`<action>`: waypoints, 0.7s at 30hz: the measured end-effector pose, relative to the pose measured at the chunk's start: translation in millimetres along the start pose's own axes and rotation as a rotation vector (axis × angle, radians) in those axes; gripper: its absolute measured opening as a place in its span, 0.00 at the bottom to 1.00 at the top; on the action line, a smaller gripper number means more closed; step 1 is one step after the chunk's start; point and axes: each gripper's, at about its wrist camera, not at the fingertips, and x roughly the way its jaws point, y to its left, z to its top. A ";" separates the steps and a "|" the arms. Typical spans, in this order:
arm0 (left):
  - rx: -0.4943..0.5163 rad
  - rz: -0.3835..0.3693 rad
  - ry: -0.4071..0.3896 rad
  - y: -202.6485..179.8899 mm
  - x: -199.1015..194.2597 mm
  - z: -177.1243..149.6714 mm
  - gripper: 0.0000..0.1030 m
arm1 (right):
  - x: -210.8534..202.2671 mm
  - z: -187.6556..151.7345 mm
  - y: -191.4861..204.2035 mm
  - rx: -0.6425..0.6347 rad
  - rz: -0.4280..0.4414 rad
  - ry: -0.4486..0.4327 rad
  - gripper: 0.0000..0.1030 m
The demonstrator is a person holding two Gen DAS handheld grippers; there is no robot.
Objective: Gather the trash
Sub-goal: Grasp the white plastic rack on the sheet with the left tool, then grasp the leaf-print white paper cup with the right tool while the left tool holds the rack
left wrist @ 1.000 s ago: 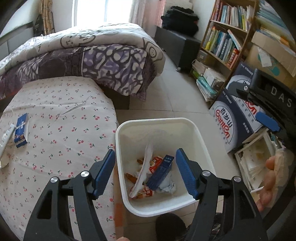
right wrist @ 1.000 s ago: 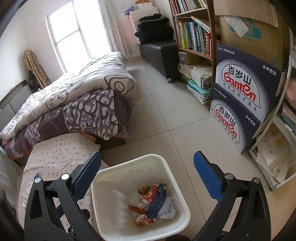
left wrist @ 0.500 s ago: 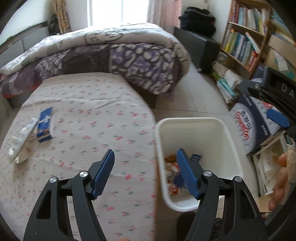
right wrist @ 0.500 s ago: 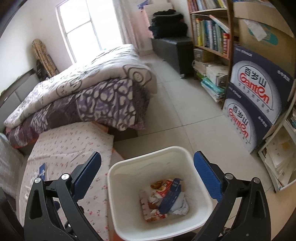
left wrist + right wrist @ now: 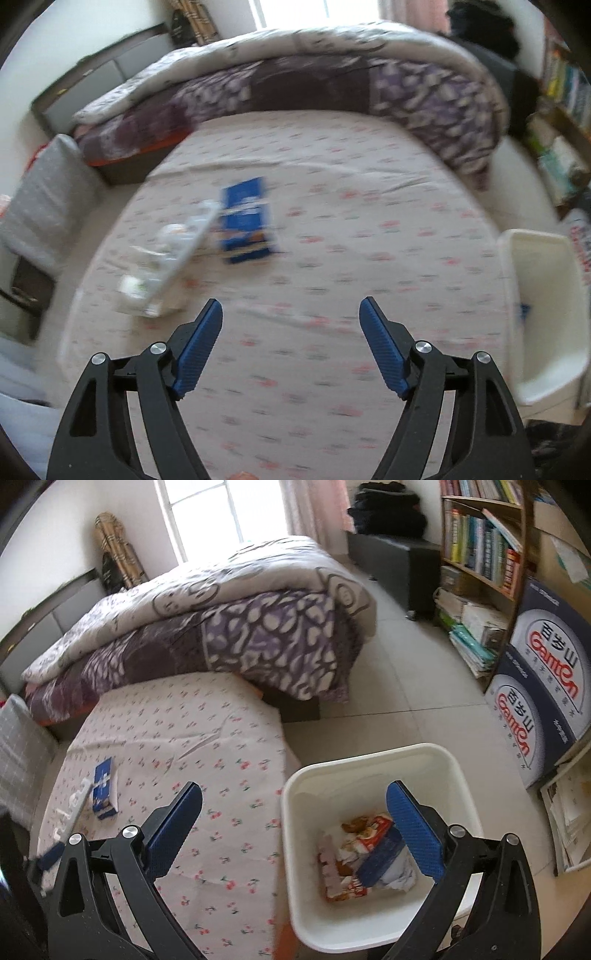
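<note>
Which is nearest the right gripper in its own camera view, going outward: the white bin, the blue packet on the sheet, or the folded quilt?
From the right gripper:
1. White bin, just below, toward its right finger.
2. Blue packet, left on the flowered sheet.
3. Folded quilt, behind, toward the window.

A purple and white patterned duvet [image 5: 229,627] is heaped on the bed. Books are packed into a wooden bookshelf [image 5: 480,554], and two blue printed cartons [image 5: 543,686] are stacked beside it.

"Ganten" and Chinese characters on two stacked blue cartons [image 5: 543,701].
</note>
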 end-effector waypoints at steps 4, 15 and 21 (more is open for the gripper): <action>-0.008 0.129 0.024 36.4 29.2 9.1 0.73 | 8.3 -4.9 19.6 -0.035 0.007 0.023 0.93; -0.017 0.167 0.090 95.0 84.6 17.7 0.64 | 34.8 -17.8 71.9 -0.095 0.055 0.104 0.93; -0.078 0.034 0.095 116.4 80.8 7.6 0.27 | 43.3 -26.6 99.6 -0.133 0.081 0.128 0.93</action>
